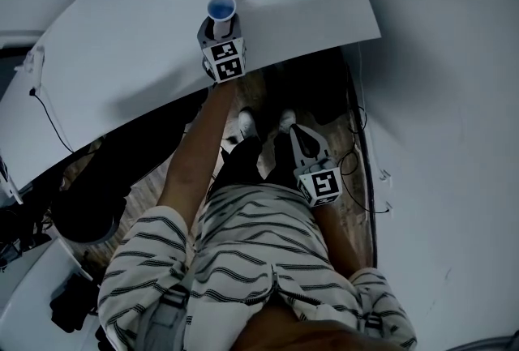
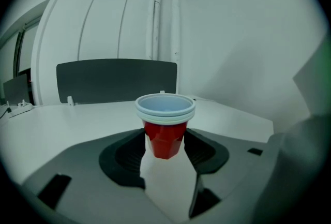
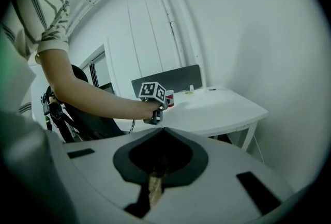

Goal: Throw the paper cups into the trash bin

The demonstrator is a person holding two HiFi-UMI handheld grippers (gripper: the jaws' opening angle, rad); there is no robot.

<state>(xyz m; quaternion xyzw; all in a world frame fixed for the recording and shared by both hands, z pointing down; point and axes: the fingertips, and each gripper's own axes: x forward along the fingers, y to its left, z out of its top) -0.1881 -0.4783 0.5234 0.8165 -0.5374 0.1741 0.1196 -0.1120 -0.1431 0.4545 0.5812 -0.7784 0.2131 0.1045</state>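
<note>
A stack of red paper cups with white rims and pale blue insides stands near the front edge of the white table. My left gripper reaches over that edge. In the left gripper view the cups sit upright between the black pads, which press on both red sides, so this gripper is shut on them. My right gripper hangs low in front of the person's legs, off the table, shut and empty. In the right gripper view the cups show beyond the left gripper. No trash bin is clearly in view.
The table's curved front edge runs left to right; a dark grey divider panel stands at its far side. A white wall closes the right. Cables lie on the wooden floor; a dark round shape sits lower left.
</note>
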